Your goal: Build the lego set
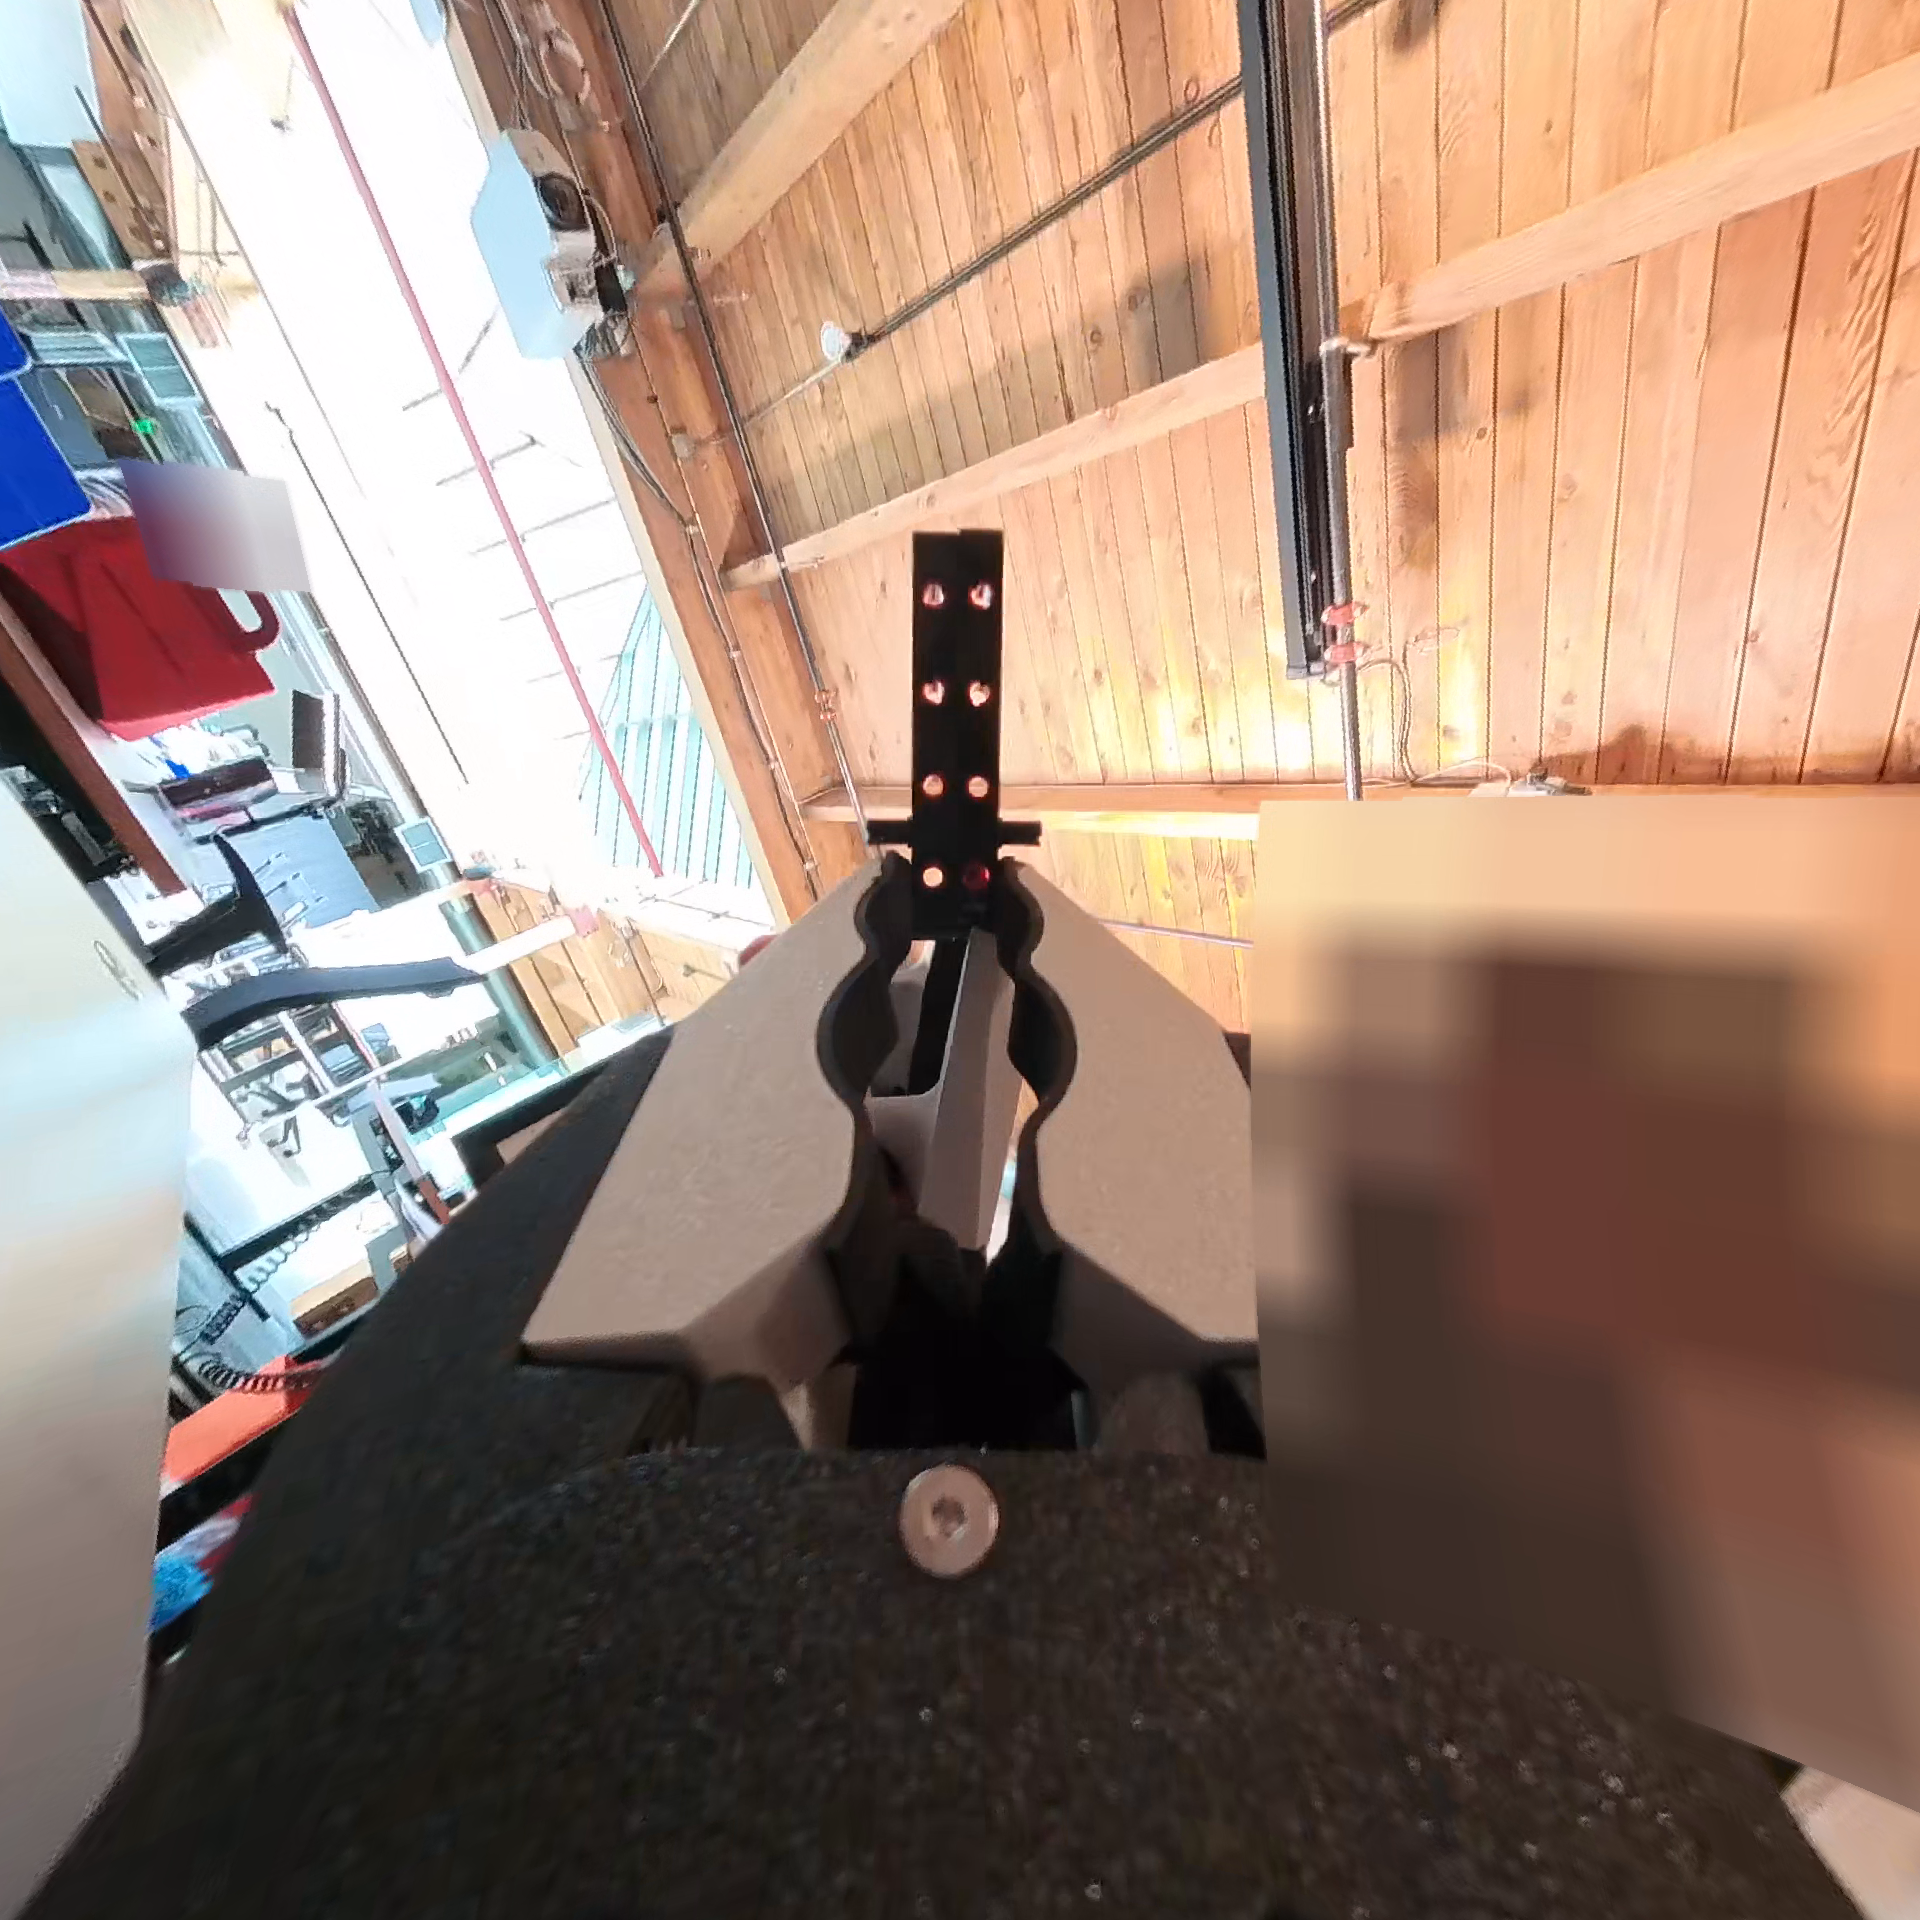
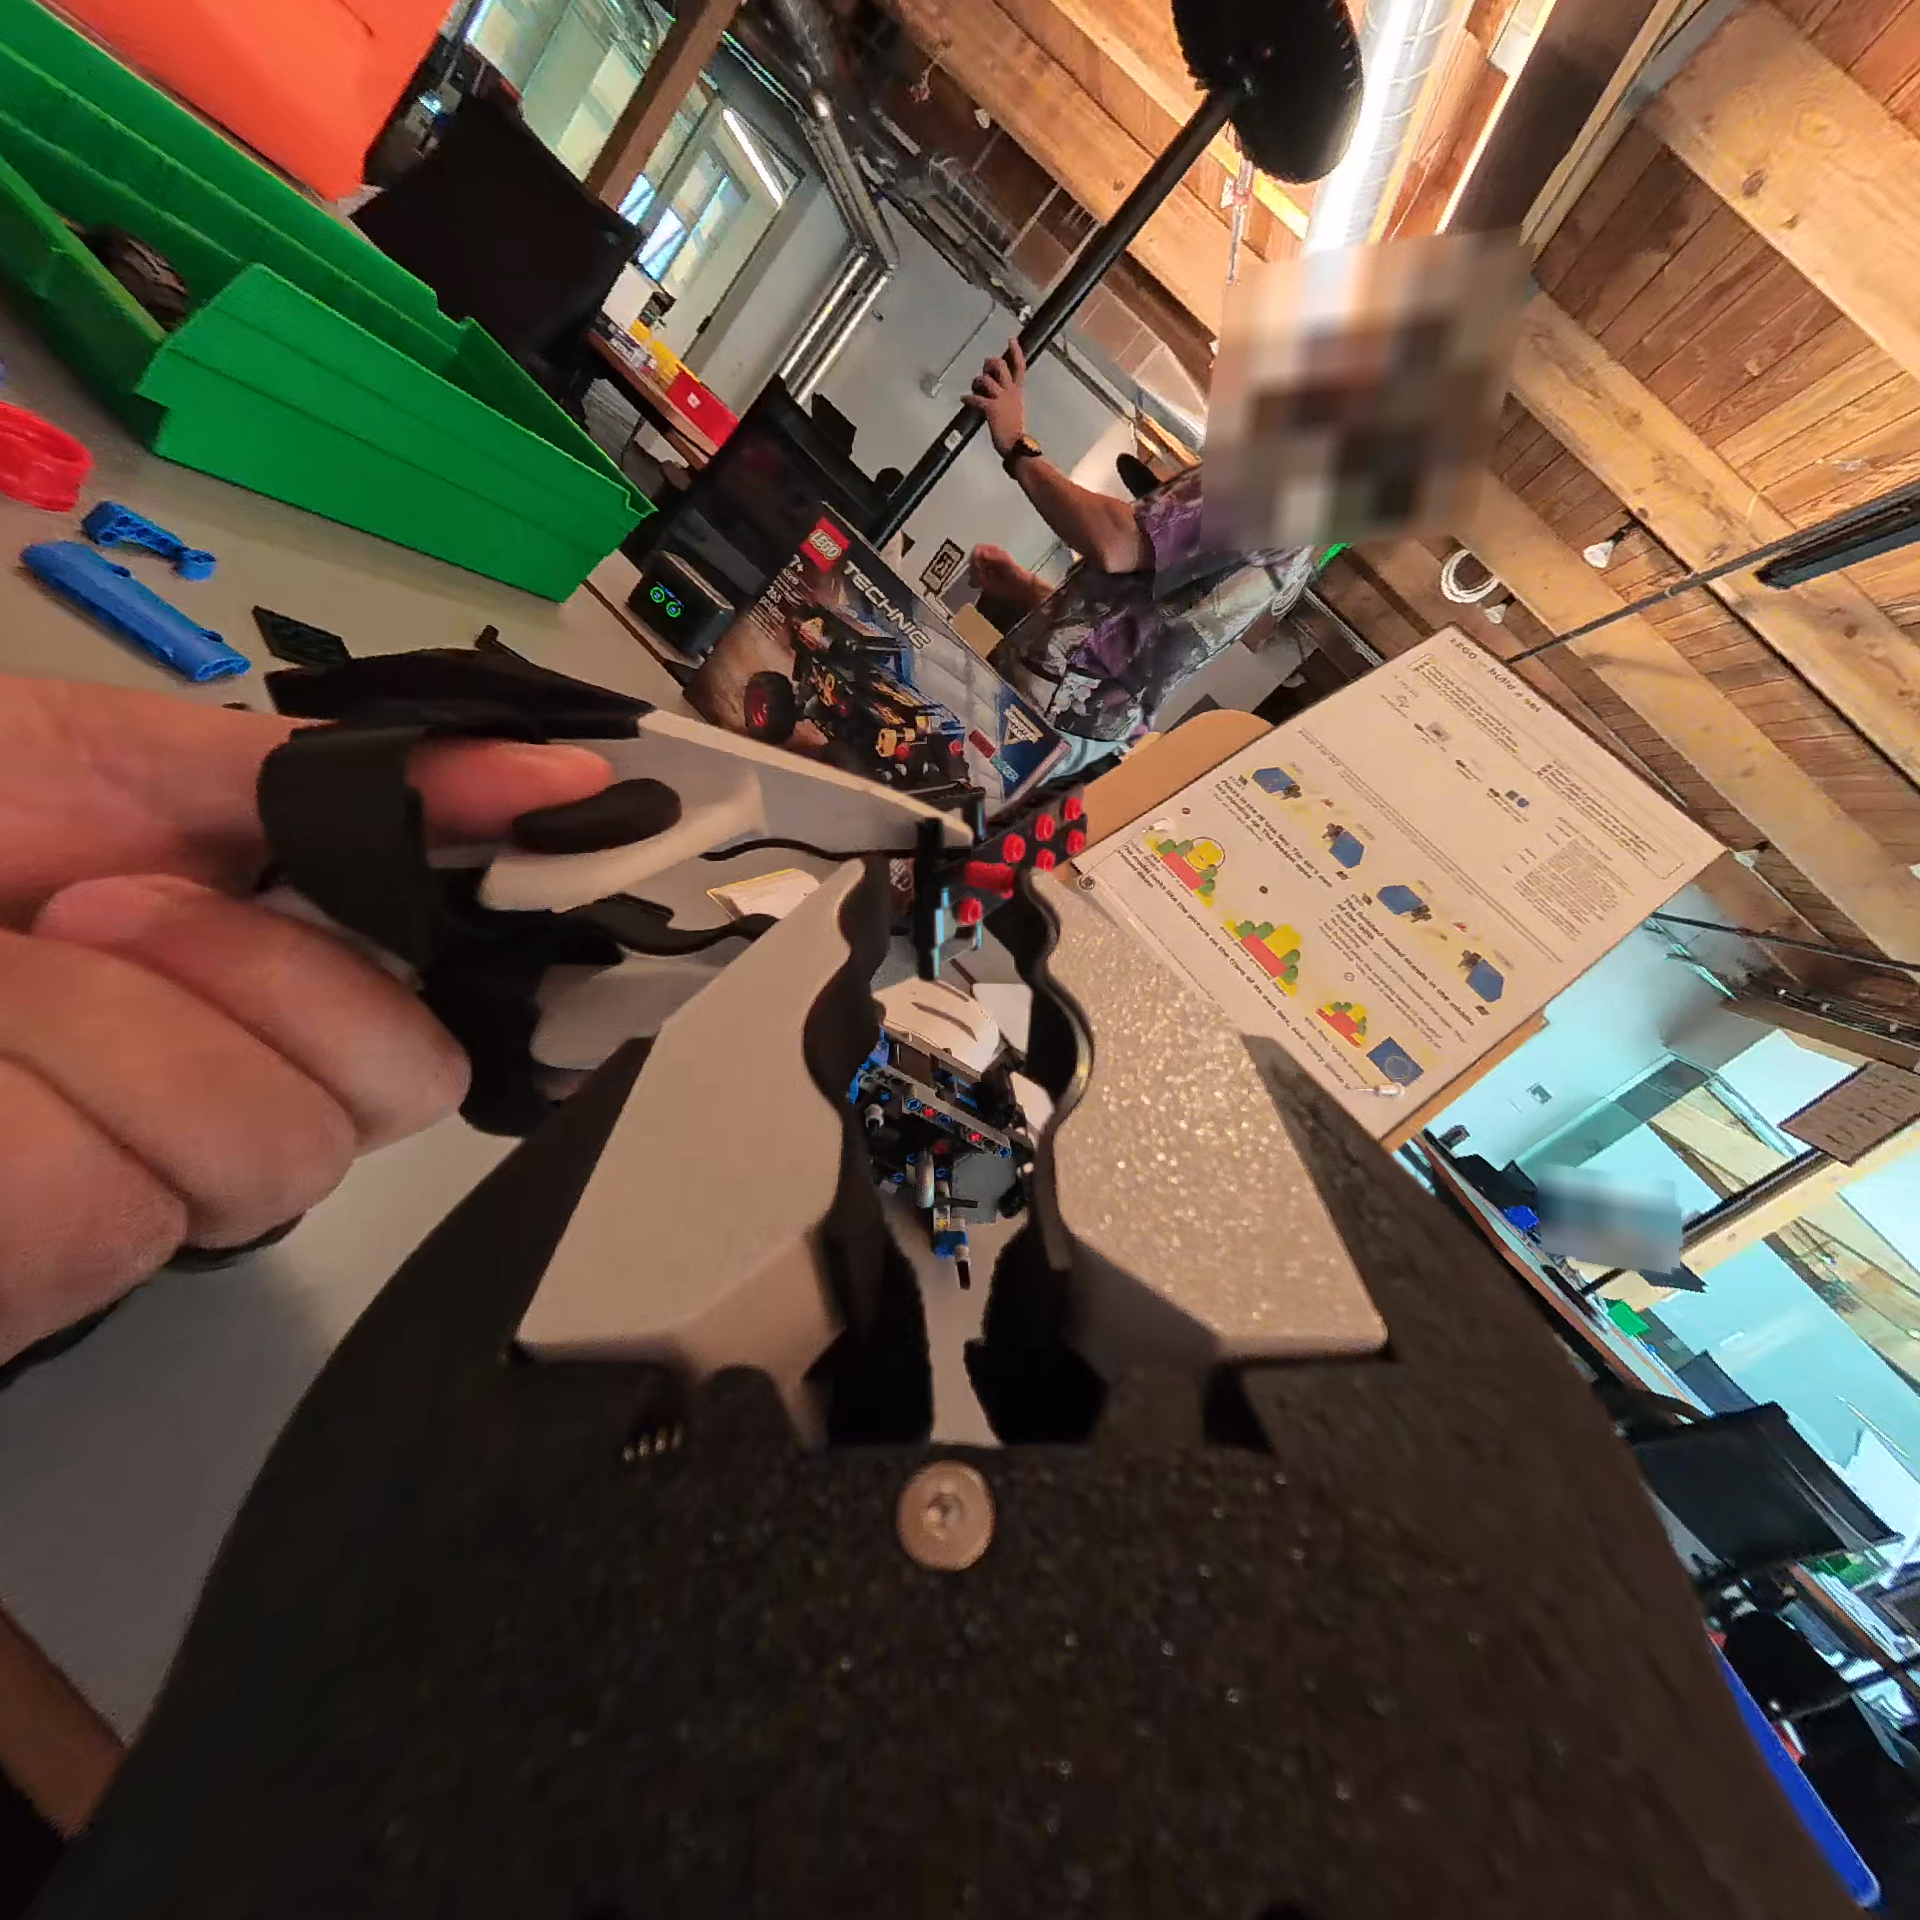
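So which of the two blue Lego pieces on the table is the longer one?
The long blue beam lying nearer the person's hand; the shorter blue piece sits beyond it, towards the green bins.

Rough, speckled black mount (image 2: 935, 1714) with a bright metal screw (image 2: 944, 1512); matt grey plastic claw (image 2: 951, 904); glossy plastic beam (image 1: 957, 717); planked wooden ceiling (image 1: 1143, 364), upper right; printed paper sheet (image 2: 1382, 873).

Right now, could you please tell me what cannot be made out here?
Left wrist view: the model is out of frame; only the left tool, its black beam and ceiling show.
Right wrist view: the right tool hides most of the model; its grip is unclear.
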Motion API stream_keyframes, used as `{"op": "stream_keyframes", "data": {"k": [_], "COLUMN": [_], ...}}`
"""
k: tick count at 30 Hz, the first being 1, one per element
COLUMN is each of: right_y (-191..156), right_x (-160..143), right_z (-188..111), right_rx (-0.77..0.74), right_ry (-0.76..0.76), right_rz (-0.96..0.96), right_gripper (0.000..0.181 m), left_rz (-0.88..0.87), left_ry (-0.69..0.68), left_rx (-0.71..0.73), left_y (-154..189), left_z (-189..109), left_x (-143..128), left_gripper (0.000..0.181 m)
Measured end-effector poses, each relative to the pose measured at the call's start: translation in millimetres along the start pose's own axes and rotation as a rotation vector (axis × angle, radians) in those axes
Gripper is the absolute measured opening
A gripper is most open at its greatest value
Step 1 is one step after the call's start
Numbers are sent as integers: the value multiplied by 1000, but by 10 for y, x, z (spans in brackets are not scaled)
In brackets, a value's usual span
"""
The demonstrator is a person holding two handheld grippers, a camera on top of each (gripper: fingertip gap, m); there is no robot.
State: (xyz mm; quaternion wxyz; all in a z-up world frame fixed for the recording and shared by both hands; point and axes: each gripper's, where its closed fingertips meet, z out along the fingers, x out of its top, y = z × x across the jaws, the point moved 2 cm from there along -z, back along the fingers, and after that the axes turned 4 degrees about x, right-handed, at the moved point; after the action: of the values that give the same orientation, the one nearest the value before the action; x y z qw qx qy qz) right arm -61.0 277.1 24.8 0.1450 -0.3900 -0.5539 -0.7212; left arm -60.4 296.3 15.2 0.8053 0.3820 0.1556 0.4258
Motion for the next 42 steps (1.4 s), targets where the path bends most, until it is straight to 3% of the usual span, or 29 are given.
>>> {"op": "stream_keyframes", "data": {"k": [33, 36, 38, 42], "right_y": [-13, -52, -116, 30], "right_x": [-11, -7, 94, 115], "right_z": [-27, -46, -145, -224], "right_rx": [-46, 23, 151, 392], "right_ry": [70, 45, 117, 175], "right_rz": [3, 24, 125, 536], "right_gripper": [11, 13, 18, 19], "left_rz": [181, 195, 187, 330], "left_ry": [-88, -111, -126, -196], "left_rx": [109, 116, 108, 145], "left_y": [7, 4, 16, 30], "left_z": [9, -40, -87, -179], "left_x": [-69, -12, 40, 38], "left_gripper": [14, 14, 13, 13]}}
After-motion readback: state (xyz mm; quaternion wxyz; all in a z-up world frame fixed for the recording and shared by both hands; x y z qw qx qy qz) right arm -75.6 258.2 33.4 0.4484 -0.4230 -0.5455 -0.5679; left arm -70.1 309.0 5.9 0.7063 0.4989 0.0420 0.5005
